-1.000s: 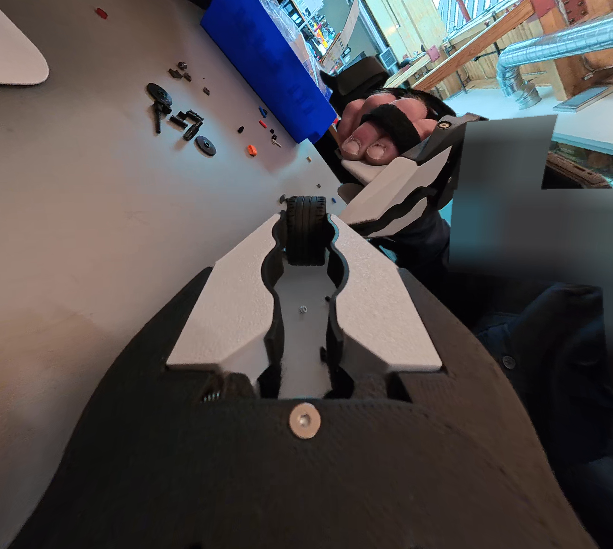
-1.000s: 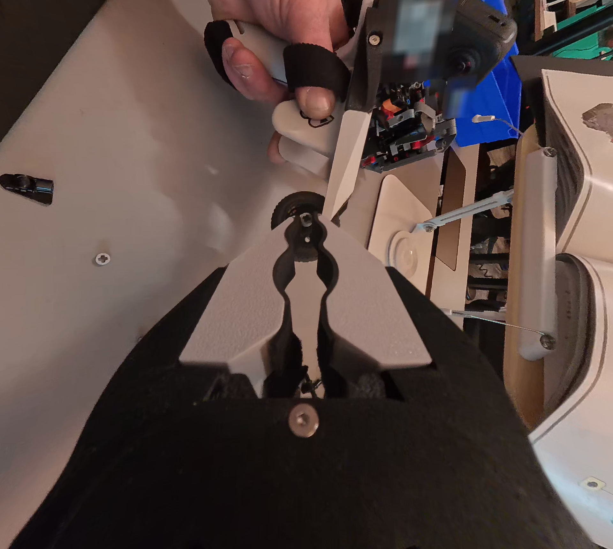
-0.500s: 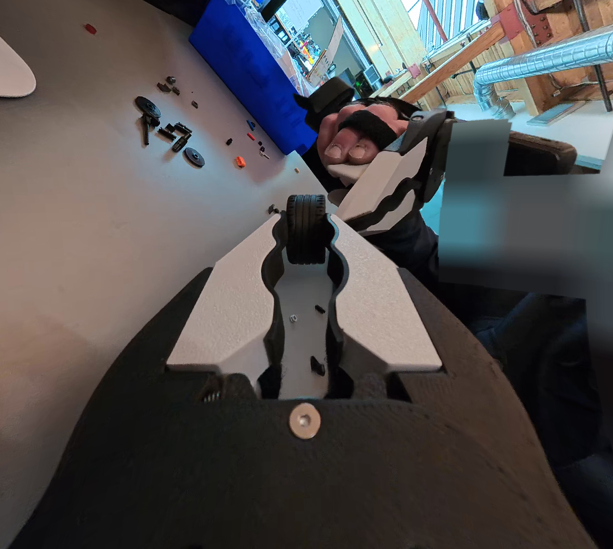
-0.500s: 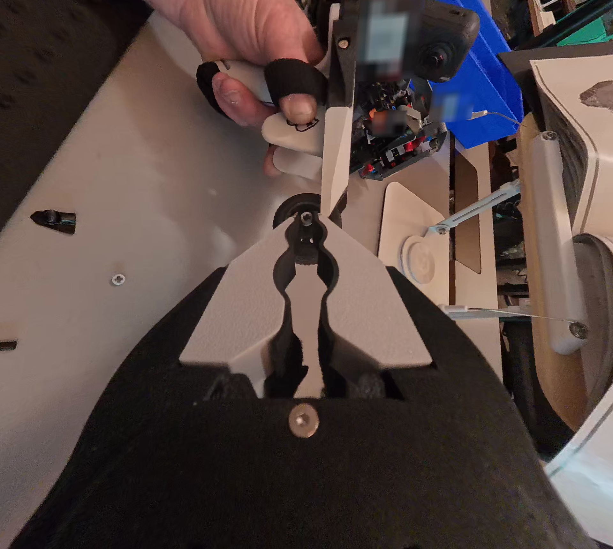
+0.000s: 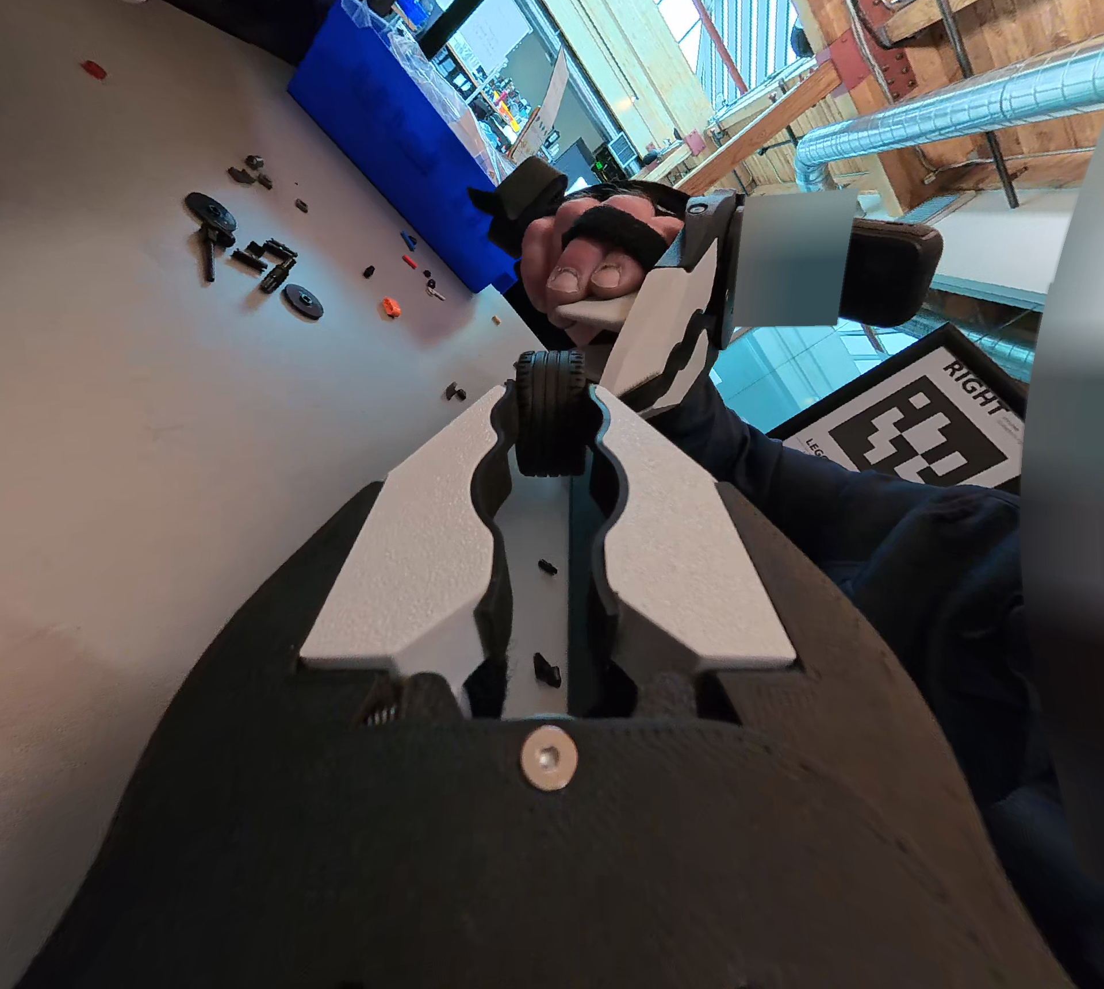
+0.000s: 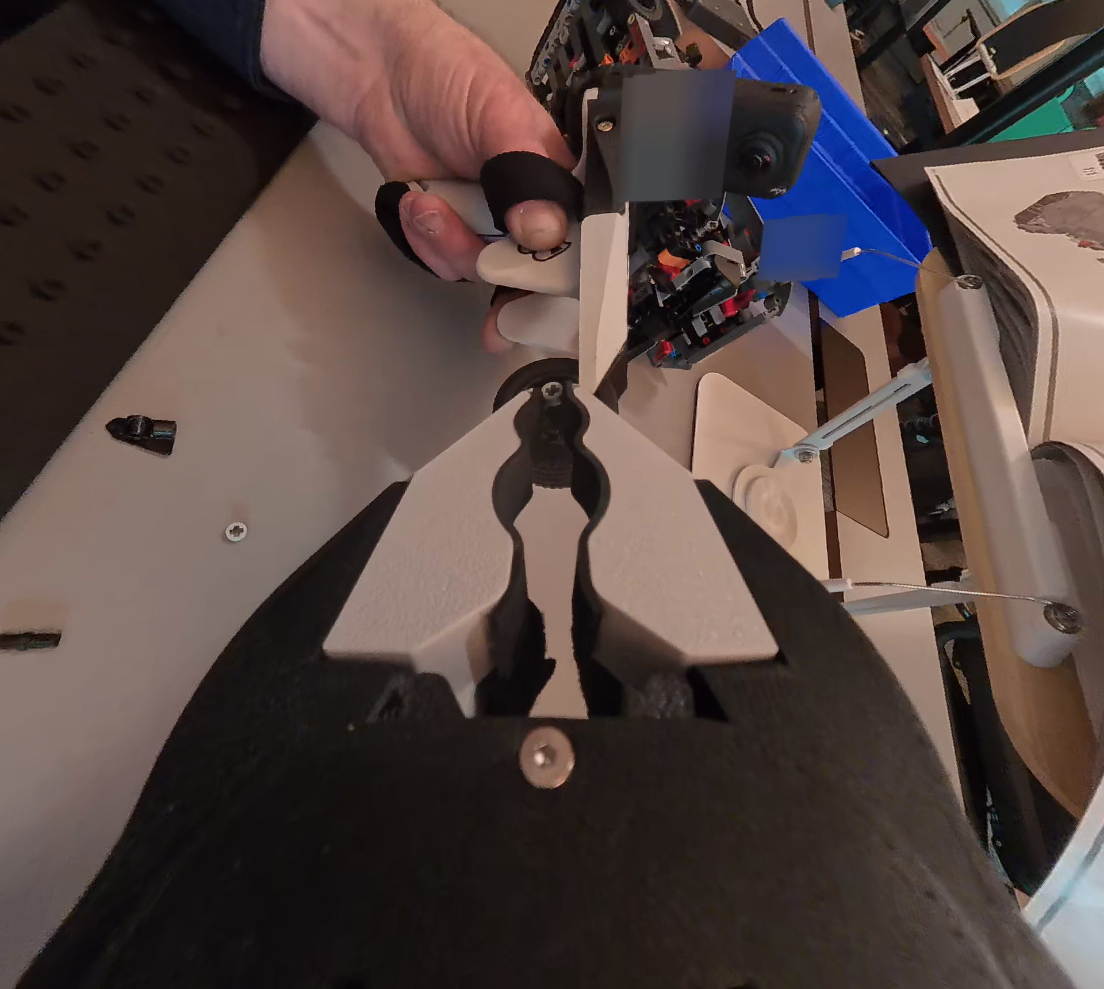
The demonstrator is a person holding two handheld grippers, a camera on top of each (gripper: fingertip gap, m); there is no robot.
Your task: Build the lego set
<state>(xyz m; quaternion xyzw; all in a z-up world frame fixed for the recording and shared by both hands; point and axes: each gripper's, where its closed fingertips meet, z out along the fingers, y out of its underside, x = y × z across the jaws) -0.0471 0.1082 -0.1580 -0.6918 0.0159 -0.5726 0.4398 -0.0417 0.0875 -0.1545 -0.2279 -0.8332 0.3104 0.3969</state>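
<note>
The left tongs (image 5: 549, 411) clamp a small black wheel (image 5: 549, 416) by its treaded sides, lifted above the table (image 5: 149, 452). The right tongs (image 6: 552, 422) are closed on a short black axle piece (image 6: 551, 458) whose cross-shaped tip meets the wheel's hub. Judging from this, the piece is being pushed into the wheel. If the cross tip is not lined up with the hub, the push could twist the wheel out of the left tongs or pop the small piece from the right pair, dropping either onto the table. The wheel looks ribbed, rubbery and round, so it may roll. Beyond the wheel lie the half-built black model (image 6: 687, 291), a blue bin (image 5: 388, 136) and scattered loose parts (image 5: 263, 261).
</note>
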